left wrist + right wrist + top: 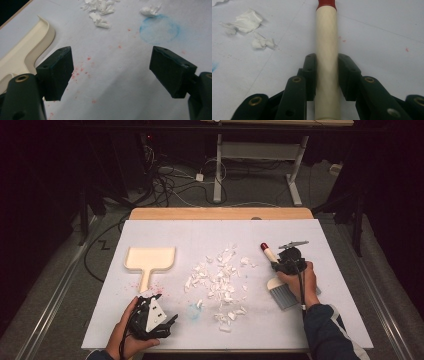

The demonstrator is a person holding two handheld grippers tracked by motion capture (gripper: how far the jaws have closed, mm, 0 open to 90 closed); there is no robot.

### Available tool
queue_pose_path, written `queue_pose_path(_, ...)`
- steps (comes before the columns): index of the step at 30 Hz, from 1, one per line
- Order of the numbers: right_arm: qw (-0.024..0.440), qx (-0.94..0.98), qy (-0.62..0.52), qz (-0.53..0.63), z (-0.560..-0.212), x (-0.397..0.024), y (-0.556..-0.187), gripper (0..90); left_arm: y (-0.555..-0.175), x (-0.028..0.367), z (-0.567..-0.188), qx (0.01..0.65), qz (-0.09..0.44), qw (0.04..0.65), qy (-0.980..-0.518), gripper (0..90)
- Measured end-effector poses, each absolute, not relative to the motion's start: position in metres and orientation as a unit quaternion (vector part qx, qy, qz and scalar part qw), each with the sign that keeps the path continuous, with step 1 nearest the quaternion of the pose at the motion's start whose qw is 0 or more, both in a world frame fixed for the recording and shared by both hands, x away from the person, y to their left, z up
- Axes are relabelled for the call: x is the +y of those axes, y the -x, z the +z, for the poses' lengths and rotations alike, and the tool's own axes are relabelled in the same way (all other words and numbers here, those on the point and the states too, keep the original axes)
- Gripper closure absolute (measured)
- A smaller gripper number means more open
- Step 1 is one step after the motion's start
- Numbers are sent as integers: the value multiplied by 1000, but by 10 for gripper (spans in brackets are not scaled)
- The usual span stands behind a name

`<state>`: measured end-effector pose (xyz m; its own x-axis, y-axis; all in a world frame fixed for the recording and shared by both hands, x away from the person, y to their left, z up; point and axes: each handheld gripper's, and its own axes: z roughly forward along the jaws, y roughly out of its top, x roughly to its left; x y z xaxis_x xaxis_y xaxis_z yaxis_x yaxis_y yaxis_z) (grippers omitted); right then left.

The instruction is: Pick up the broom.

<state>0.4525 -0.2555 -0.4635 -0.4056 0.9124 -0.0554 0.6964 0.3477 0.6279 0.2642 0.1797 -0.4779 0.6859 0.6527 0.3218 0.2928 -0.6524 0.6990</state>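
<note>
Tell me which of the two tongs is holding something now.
The right tongs: its jaws are shut on the brush handle. The left tongs stands open over bare table.

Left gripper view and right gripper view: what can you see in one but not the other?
The left gripper view alone has the cream dustpan, a blue ring stain, and the left hand-held gripper open over bare table. The right gripper view alone has the brush handle with its red tip, clamped by the right hand-held gripper. Both have white paper scraps on the white table.
</note>
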Motion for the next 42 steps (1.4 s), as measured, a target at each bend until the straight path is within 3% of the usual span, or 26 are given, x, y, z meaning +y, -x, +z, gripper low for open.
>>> queue_pose_path(12, 243, 777, -476, 332, -448, -263, -432, 711, -262, 176, -481, 266, 286, 303, -869, 186)
queue_pose_path(21, 291, 749, -434, 408, -411, -274, -398, 712, -262, 177, -478, 277, 278, 321, -862, 186)
queue_pose_path(25, 291, 742, -425, 428, -399, -278, -387, 713, -264, 172, -473, 287, 267, 343, -854, 186)
queue_pose_path(34, 308, 730, -380, 476, -361, -276, -349, 713, -270, 105, -432, 252, 219, 443, -832, 186)
queue_pose_path(39, 313, 732, -349, 494, -346, -253, -330, 713, -278, 38, -404, 213, 168, 512, -815, 187)
queue_pose_path(42, 317, 736, -330, 499, -344, -239, -320, 713, -282, 11, -401, 210, 179, 521, -808, 199)
